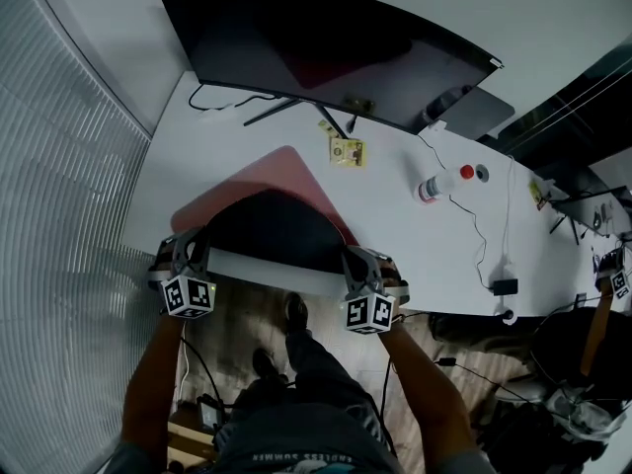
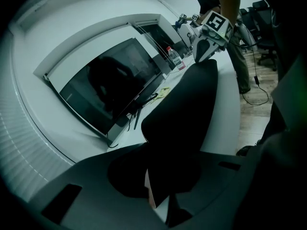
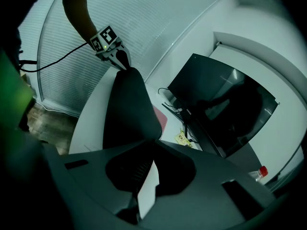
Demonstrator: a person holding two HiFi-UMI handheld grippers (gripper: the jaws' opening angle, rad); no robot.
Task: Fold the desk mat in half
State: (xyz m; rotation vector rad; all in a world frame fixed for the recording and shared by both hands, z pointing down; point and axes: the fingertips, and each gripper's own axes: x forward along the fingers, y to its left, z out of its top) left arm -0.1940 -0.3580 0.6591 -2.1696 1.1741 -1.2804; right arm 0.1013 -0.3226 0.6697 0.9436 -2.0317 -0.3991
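1. Desk mat (image 1: 272, 227): it lies at the front of the white counter (image 1: 425, 255). Its near edge is lifted so the black underside bulges up, while the pink far part rests flat.
2. The left gripper (image 1: 188, 253) has its fingers clenched on the near left corner. The right gripper (image 1: 361, 265) has its fingers clenched on the near right corner.
3. The mat's long axis runs side to side between the two grippers, along the counter's front edge. Neither hand looks nearer than the other.
4. The pink far edge lies ahead of the fingers, toward the curved monitor (image 1: 326, 52). I'd judge the fold turns on carrying the held edge straight that way, both corners level.
5. Just beyond the far edge are the monitor's stand legs (image 1: 272, 110) and a small yellow card (image 1: 347, 151). They are close enough that I'd watch them.
6. A bottle (image 1: 432, 188) and a trailing cable (image 1: 474, 227) sit off to the right, clear of the mat.
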